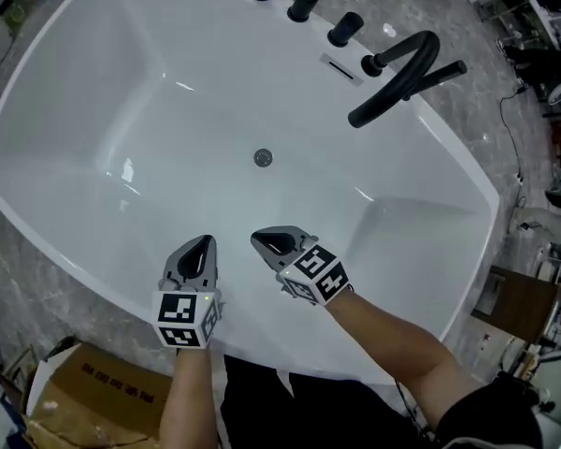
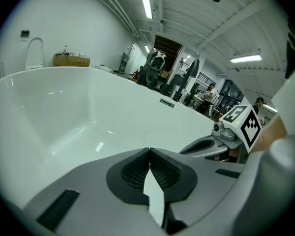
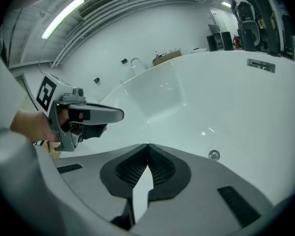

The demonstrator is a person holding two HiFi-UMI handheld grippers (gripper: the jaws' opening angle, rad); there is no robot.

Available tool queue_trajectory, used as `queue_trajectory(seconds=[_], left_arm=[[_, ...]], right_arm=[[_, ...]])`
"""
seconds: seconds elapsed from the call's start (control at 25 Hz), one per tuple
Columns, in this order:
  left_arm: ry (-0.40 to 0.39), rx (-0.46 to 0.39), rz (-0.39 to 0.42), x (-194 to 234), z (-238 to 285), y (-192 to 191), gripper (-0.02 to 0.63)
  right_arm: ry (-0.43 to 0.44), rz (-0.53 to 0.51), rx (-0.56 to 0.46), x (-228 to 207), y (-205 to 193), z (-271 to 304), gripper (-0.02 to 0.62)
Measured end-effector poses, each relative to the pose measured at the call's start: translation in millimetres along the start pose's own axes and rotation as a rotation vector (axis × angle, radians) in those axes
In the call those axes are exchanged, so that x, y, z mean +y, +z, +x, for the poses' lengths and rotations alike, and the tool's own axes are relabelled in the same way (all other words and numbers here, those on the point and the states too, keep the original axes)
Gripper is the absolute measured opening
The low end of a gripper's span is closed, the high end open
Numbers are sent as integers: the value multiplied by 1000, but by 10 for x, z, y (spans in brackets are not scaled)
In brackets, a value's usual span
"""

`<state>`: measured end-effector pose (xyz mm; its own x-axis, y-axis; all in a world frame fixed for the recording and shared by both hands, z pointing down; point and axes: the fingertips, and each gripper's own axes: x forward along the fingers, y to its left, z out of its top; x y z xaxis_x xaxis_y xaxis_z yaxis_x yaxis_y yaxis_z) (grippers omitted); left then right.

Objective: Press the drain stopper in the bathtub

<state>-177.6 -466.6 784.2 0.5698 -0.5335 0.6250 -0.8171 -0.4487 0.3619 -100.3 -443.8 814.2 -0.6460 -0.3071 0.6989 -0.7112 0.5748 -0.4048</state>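
Note:
The round metal drain stopper [image 1: 263, 157] sits in the floor of the white bathtub [image 1: 93, 92]; it also shows small in the right gripper view as the stopper [image 3: 214, 155]. Both grippers hover above the tub's near wall, well short of the stopper. My left gripper [image 1: 204, 242] is shut and holds nothing. To its right, my right gripper [image 1: 259, 241] is shut too, its tip pointing left toward the other. Jaw tips meet in both gripper views, left gripper [image 2: 149, 150] and right gripper [image 3: 148, 146]. The left gripper view does not show the stopper.
A black curved faucet [image 1: 402, 73] and three black knobs [image 1: 304, 3] stand on the tub's far rim, beside an overflow slot [image 1: 341, 68]. A cardboard box [image 1: 93, 400] lies on the floor at lower left. Grey marbled floor surrounds the tub.

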Motion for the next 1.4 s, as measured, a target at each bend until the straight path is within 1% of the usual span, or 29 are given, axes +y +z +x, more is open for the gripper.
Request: queue_trajectory(seconds=[0.24,0.4,0.52,0.6,0.64,0.76,0.88,0.92,1.0,1.08,1.12,1.2,1.28,1.4], left_arm=[[-33,38,2,151,510,-225,12],[-33,59,7,285,749,-357,12],[-32,71,-26,406,885,-415,12],[-39,61,-53,454,961,-366,12],[-41,55,-50,470,997,-319,12],[-44,53,-1,496,1131,-159,12],[-68,73,41,521,1334,-79,12],[-78,81,47,547,1408,-73,12],[-94,94,32,646,1551,-69,12],[-81,104,31,799,1677,-69,12],[-66,109,58,878,1738,-71,12],[-38,121,141,1019,1871,-102,12],[-37,141,202,1103,2018,-195,12],[-75,182,223,1106,2223,-446,12]], right_arm=[[-18,-29,46,-352,-175,348,14],[-32,-22,67,-584,-302,573,14],[-37,-24,81,-727,-361,770,14],[-42,-31,84,-823,-369,921,14],[-44,-34,85,-870,-370,996,14],[-56,-47,87,-1011,-360,1174,14],[-67,-67,93,-1166,-355,1309,14],[-75,-77,98,-1240,-361,1362,14],[-103,-95,114,-1437,-395,1487,14],[-133,-105,137,-1653,-468,1613,14],[-145,-104,148,-1755,-515,1669,14],[-169,-94,172,-1953,-612,1772,14],[-196,-96,200,-2139,-709,1870,14],[-231,-137,249,-2386,-884,1997,14]])
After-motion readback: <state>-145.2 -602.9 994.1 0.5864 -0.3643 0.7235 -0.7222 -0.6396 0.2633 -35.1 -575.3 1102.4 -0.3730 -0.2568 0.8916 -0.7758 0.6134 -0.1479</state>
